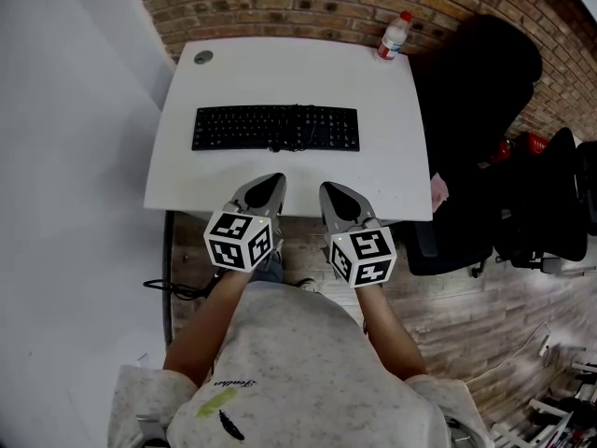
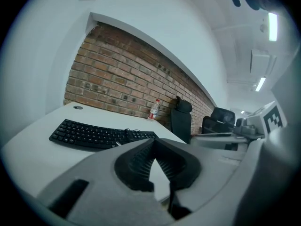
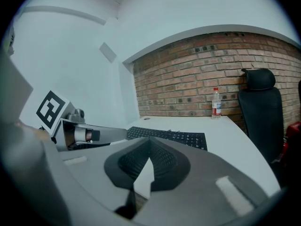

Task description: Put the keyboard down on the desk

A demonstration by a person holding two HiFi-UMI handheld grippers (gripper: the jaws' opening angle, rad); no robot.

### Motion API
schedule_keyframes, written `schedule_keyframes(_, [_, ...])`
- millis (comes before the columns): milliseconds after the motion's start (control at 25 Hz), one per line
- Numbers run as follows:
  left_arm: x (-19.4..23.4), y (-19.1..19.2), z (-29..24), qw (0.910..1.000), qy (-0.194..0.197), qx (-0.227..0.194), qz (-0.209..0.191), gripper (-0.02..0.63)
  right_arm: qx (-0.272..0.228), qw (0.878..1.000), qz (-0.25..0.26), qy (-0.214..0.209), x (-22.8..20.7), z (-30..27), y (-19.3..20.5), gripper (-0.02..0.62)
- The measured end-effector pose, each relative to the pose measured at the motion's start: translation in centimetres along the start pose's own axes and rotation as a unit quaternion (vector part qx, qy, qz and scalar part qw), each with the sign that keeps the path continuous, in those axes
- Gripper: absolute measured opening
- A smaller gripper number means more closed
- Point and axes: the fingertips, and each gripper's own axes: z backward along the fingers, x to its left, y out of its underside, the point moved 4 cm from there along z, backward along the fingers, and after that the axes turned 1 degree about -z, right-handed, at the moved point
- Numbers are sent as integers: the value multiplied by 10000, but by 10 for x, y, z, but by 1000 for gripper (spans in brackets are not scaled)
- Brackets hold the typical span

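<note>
A black keyboard (image 1: 276, 129) lies flat on the white desk (image 1: 233, 180), its cable bunched at its front edge. In the left gripper view the keyboard (image 2: 99, 134) sits ahead and to the left; in the right gripper view the keyboard (image 3: 169, 136) sits ahead. My left gripper (image 1: 277, 179) hovers over the desk's near edge, shut with nothing in it. Beside it, my right gripper (image 1: 327, 189) is also shut and empty. Both stand well short of the keyboard. Left gripper (image 2: 151, 145) and right gripper (image 3: 150, 143) show jaw tips meeting.
A plastic bottle (image 1: 394, 36) with a red cap stands at the desk's far right corner, against the brick wall (image 1: 308, 3). A black office chair (image 1: 476, 138) stands right of the desk. A round cable port (image 1: 203, 57) is at the far left corner.
</note>
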Motion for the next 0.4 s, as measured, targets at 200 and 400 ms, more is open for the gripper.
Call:
schedule_keyframes(200, [-9,2,0,10000,12,-19,37,-3,-25,10000,23,13,-2,9,-1,11])
schedule_keyframes(400, [-17,6,-1,10000,36,-7,54,-2,-11,10000,14,28,-5,16,3,11])
